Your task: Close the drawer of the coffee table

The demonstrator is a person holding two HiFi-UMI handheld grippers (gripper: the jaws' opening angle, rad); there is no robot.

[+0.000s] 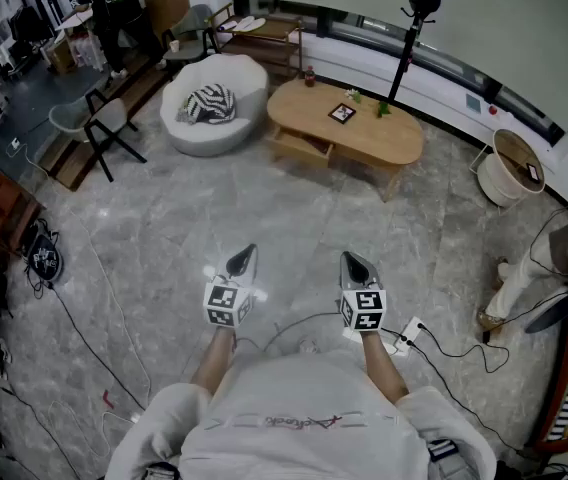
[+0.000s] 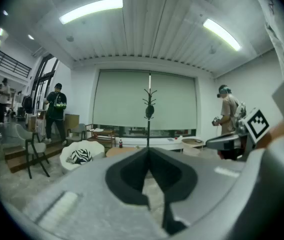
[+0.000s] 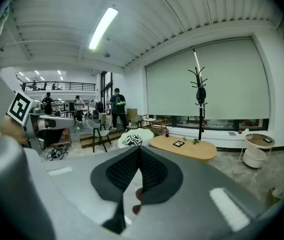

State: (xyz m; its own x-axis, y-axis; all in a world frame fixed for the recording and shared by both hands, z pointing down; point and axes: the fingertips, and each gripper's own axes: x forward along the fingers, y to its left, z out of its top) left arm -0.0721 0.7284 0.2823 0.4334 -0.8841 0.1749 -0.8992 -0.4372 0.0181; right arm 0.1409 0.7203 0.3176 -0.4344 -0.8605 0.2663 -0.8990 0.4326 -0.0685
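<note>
An oval wooden coffee table stands far ahead across the marble floor, and its drawer juts open on the near left side. The same coffee table shows in the right gripper view; in the left gripper view only a sliver of it peeks over the jaws. My left gripper and right gripper are both held out in front of me, well short of the table. Both are shut with nothing between their tips.
A white armchair with a striped cushion sits left of the table. A black coat stand rises behind it. A round basket table stands at right. Cables trail on the floor. People stand at far left and at the right edge.
</note>
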